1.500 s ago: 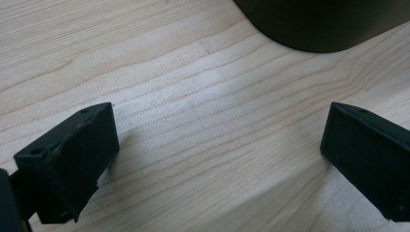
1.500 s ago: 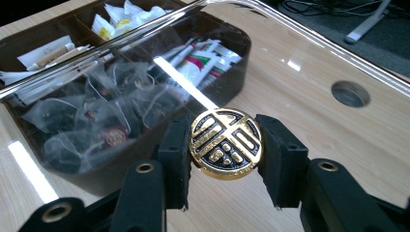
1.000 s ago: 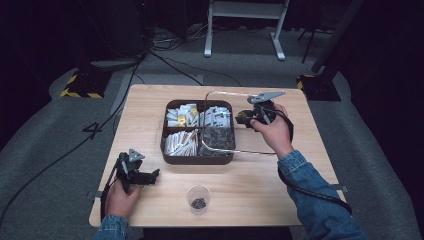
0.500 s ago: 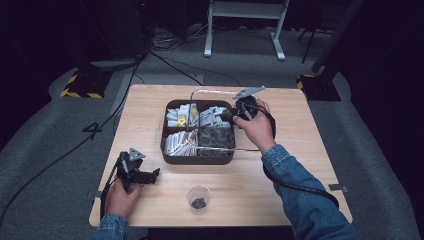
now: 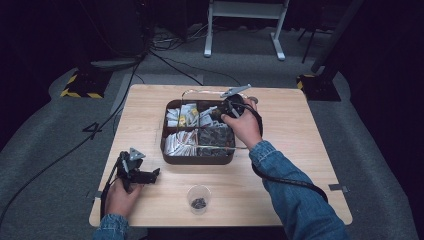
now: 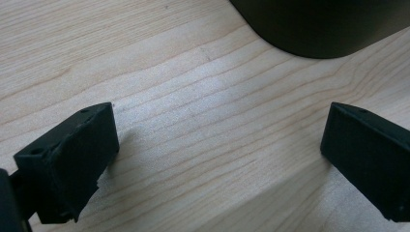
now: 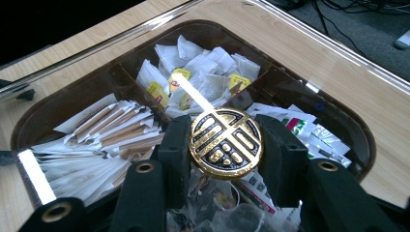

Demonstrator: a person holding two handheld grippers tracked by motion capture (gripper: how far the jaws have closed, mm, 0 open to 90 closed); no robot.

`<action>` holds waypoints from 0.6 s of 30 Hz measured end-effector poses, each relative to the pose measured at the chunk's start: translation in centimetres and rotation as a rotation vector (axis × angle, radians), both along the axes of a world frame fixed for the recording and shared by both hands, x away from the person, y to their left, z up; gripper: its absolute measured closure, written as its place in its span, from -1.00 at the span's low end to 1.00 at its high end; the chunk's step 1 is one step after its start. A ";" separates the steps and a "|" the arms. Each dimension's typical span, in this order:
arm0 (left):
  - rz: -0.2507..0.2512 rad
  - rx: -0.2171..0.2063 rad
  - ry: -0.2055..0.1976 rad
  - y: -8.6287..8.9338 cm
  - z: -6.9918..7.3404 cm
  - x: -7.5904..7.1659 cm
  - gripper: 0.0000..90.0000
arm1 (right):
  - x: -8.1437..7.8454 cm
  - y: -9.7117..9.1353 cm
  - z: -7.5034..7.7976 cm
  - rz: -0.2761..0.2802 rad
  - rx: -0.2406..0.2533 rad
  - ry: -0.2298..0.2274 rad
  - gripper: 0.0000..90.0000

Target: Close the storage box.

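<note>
A brown tray with several compartments of tea bags and paper packets stands mid-table. My right gripper hangs over its right half, shut on the round gold knob of a clear lid. In the right gripper view both jaws press the knob's sides, and the tray shows through the lid below. The lid's shiny edge lies near the tray's far rim in the high view. My left gripper rests at the table's front left, open, with bare wood between its jaws.
A clear plastic cup with something dark in its bottom stands near the front edge, right of the left gripper. A dark corner of the tray lies ahead of the left jaws. Bare table lies right of the tray.
My right hand has carried the lid leftward from beside the tray's right side to above the tray. The left hand has stayed put.
</note>
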State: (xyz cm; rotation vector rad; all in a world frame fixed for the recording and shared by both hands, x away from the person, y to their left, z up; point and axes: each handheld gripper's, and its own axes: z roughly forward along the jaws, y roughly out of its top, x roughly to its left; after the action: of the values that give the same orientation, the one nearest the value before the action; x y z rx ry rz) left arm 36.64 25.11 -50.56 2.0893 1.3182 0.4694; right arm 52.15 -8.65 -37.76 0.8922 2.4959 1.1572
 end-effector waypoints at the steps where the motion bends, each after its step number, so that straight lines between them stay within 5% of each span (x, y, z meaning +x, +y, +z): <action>1: 0.000 -0.001 0.000 0.0 0.0 0.0 -0.99 | 0.1 0.2 -0.1 0.002 0.001 0.001 0.31; 18: 0.010 -0.001 0.001 0.0 0.0 -0.4 -0.99 | 0.7 4.2 -2.0 0.026 -0.013 0.017 0.31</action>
State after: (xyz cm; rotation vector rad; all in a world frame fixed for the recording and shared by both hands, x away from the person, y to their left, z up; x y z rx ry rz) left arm 36.25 25.13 -50.57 2.0836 1.3296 0.4716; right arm 52.87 -4.44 -39.75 0.8725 2.5325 1.1454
